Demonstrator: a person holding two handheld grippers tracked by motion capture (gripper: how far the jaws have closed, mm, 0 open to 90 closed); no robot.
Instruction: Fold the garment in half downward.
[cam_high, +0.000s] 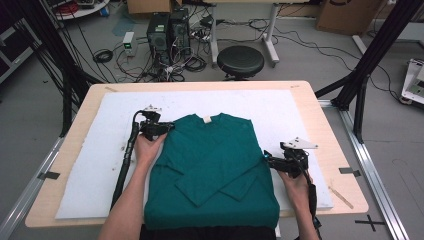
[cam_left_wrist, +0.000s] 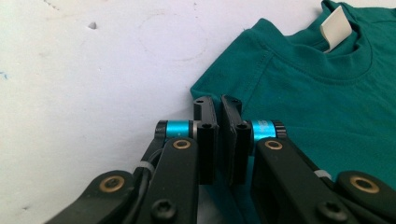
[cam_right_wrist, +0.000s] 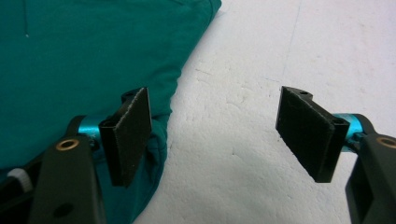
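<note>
Green T-shirt lay flat in the centre of the high view, collar toward the top of the frame, hem at the bottom edge, both sleeves folded inward and crossed over the lower front. A pale label showed inside the collar; in the left gripper view the same label sat at upper right. The shirt rested on a white pad covering a wooden table. Left gripper, at the shirt's upper-left shoulder in the high view, had its jaws brought together; in the left gripper view the pads stood almost touching at the shoulder's edge, with only a thin slit between them, and whether fabric was pinched there could not be made out. Right gripper sat at the shirt's right edge, centre right of the high view, jaws spread wide; in the right gripper view one pad overlapped the fabric edge at lower left, the other hung over bare pad at right, nothing gripped. Beyond the table, top of the high view: a black stool, computer towers and loose cables on the floor.
</note>
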